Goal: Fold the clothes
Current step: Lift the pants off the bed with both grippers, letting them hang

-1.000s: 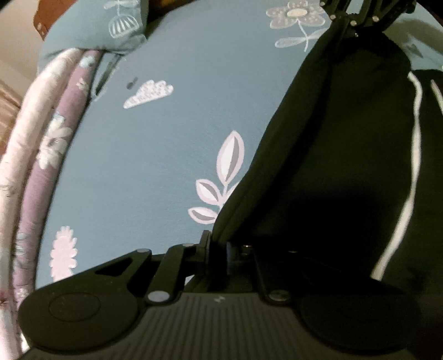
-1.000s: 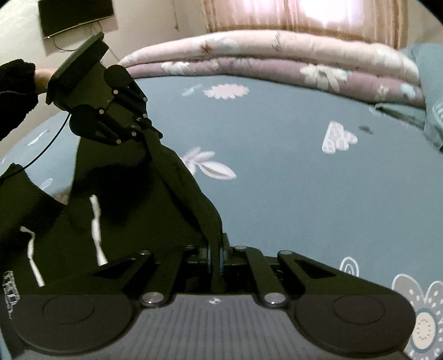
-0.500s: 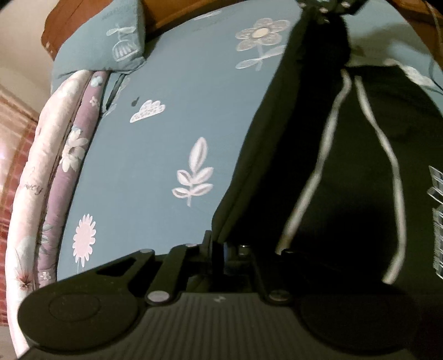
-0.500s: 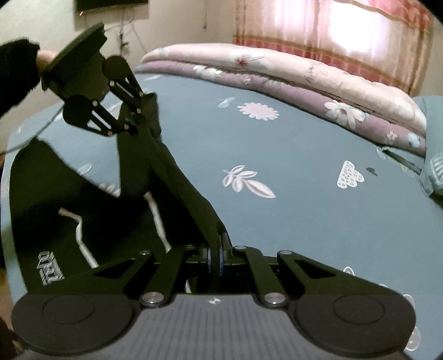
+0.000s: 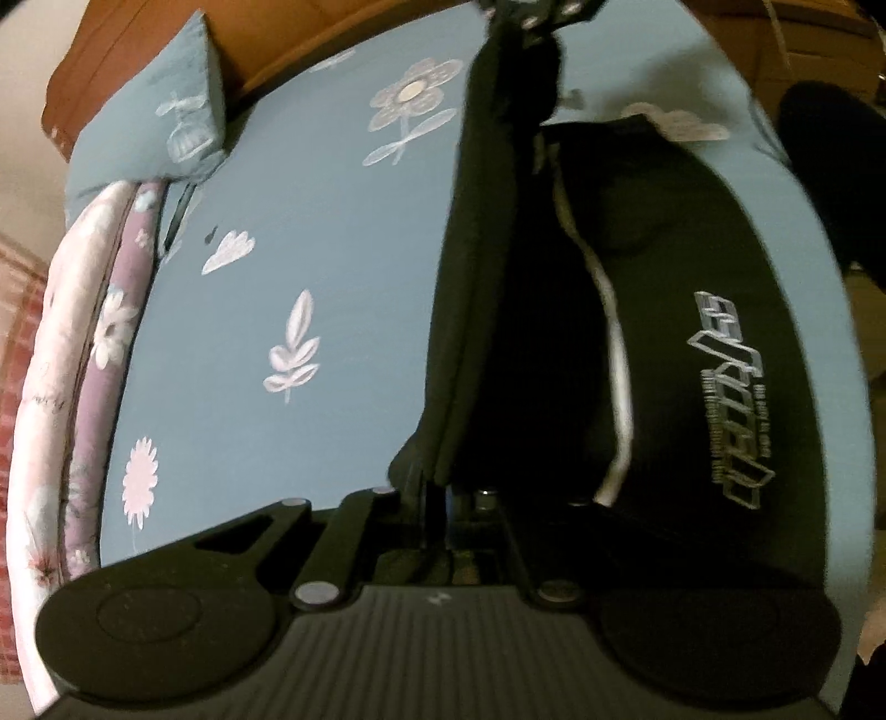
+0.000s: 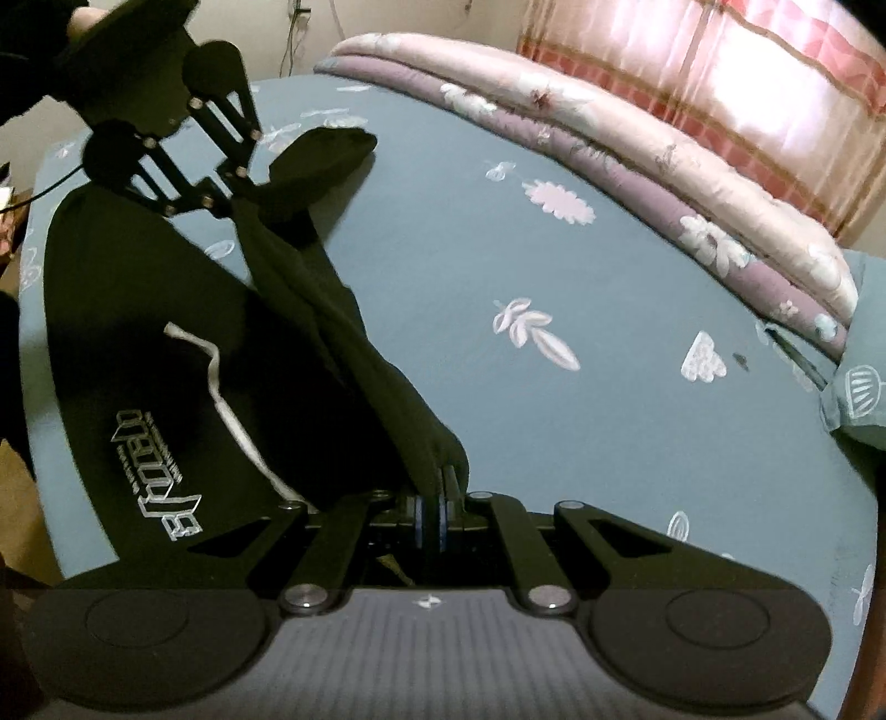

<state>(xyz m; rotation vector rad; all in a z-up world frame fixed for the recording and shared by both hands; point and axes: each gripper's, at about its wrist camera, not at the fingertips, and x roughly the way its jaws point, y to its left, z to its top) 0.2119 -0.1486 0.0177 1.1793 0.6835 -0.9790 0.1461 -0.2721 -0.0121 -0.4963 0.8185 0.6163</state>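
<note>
A black garment (image 5: 681,310) with a white drawstring and a white printed logo lies on the blue bedsheet (image 5: 310,232), its top edge lifted and stretched taut. My left gripper (image 5: 434,490) is shut on one end of that edge. My right gripper (image 6: 434,487) is shut on the other end. In the right wrist view the garment (image 6: 144,310) spreads to the left, and the left gripper (image 6: 232,202) shows at the upper left, holding the far end of the edge. In the left wrist view the right gripper (image 5: 540,22) is at the top edge.
A rolled pink and purple floral quilt (image 6: 637,155) lies along the far side of the bed. A blue pillow (image 5: 166,122) rests against a brown headboard (image 5: 111,39). A person's dark sleeve (image 5: 830,166) is at the right. Bare sheet (image 6: 554,421) stretches beside the garment.
Both grippers rose and drew back across the bed with the garment's edge held. More of the garment now shows, including its logo, and the edge between the grippers is stretched tighter.
</note>
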